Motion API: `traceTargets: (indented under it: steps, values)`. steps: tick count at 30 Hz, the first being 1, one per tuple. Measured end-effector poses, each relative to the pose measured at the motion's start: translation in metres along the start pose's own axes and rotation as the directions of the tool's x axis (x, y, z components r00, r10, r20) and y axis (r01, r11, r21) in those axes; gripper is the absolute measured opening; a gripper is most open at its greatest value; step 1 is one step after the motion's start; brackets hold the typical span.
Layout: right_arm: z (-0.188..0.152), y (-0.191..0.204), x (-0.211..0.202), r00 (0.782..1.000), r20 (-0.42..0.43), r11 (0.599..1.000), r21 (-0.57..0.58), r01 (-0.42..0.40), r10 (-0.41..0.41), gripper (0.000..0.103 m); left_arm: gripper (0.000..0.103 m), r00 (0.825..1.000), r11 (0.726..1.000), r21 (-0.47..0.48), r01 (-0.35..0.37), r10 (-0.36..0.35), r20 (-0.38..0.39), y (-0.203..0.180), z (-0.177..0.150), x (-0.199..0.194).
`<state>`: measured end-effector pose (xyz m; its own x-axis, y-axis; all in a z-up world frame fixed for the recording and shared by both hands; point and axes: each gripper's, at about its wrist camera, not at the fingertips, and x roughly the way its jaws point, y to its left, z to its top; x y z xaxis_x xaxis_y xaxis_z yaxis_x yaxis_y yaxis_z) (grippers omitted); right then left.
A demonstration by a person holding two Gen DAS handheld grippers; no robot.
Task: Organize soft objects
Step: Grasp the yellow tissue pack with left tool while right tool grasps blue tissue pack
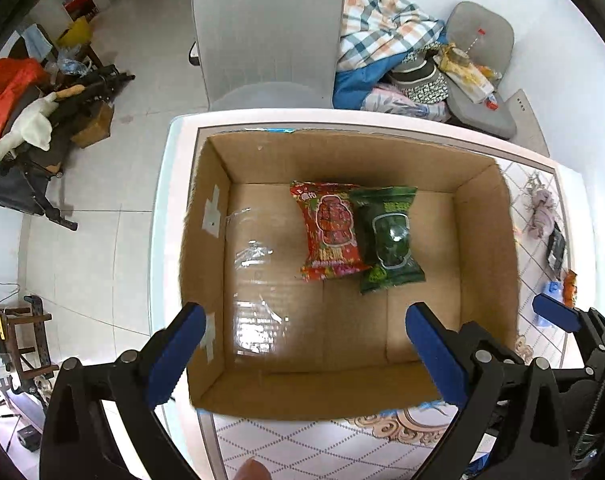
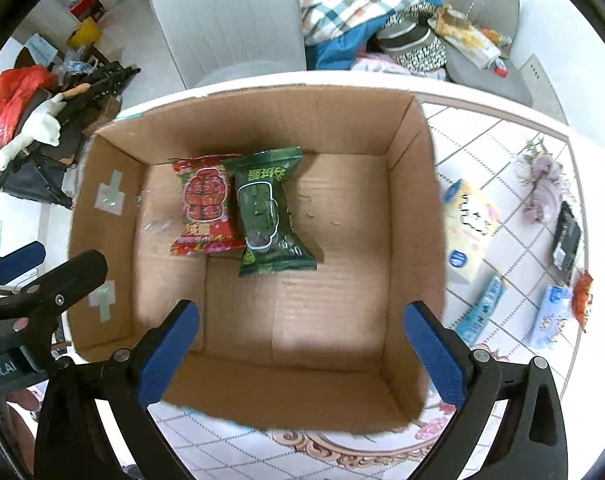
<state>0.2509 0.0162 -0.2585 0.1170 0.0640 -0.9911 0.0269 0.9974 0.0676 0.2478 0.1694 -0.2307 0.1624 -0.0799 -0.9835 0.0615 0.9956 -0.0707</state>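
Note:
An open cardboard box (image 1: 206,216) (image 2: 414,208) stands on the table. A red snack packet (image 1: 330,232) (image 2: 202,208) and a green snack packet (image 1: 390,240) (image 2: 266,216) lie side by side on its floor, touching. My left gripper (image 1: 306,352) is open and empty above the box's near edge. My right gripper (image 2: 302,344) is open and empty, also above the near edge. The right gripper's fingers (image 1: 554,316) show at the right in the left wrist view; the left gripper's fingers (image 2: 18,262) show at the left in the right wrist view.
On the tiled tablecloth right of the box lie a yellow tissue pack (image 2: 470,232), two blue packs (image 2: 482,308) (image 2: 550,316), an orange packet (image 2: 582,296), a pink plush toy (image 2: 542,184) and a black packet (image 2: 566,240). A grey chair (image 1: 266,36) stands behind the table.

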Motion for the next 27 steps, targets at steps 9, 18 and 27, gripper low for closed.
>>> traceTargets:
  steps: [9, 18, 27]
  values:
    - [-0.036, -0.009, -0.057, 0.994, 0.060, 0.996, -0.014, -0.088, 0.088, 0.103, 0.102, 0.997, 1.000, -0.007, -0.026, 0.026, 0.068, -0.018, -0.036, -0.052]
    - [-0.053, -0.081, -0.091, 0.981, 0.106, 0.984, 0.056, -0.169, 0.162, 0.103, 0.102, 0.991, 0.990, 0.131, -0.050, 0.033, 0.132, -0.110, -0.026, -0.082]
    - [-0.052, -0.240, -0.084, 0.995, 0.093, 0.959, 0.274, -0.066, 0.042, 0.103, 0.102, 0.995, 0.897, 0.432, -0.096, 0.097, 0.020, -0.258, 0.030, -0.004]
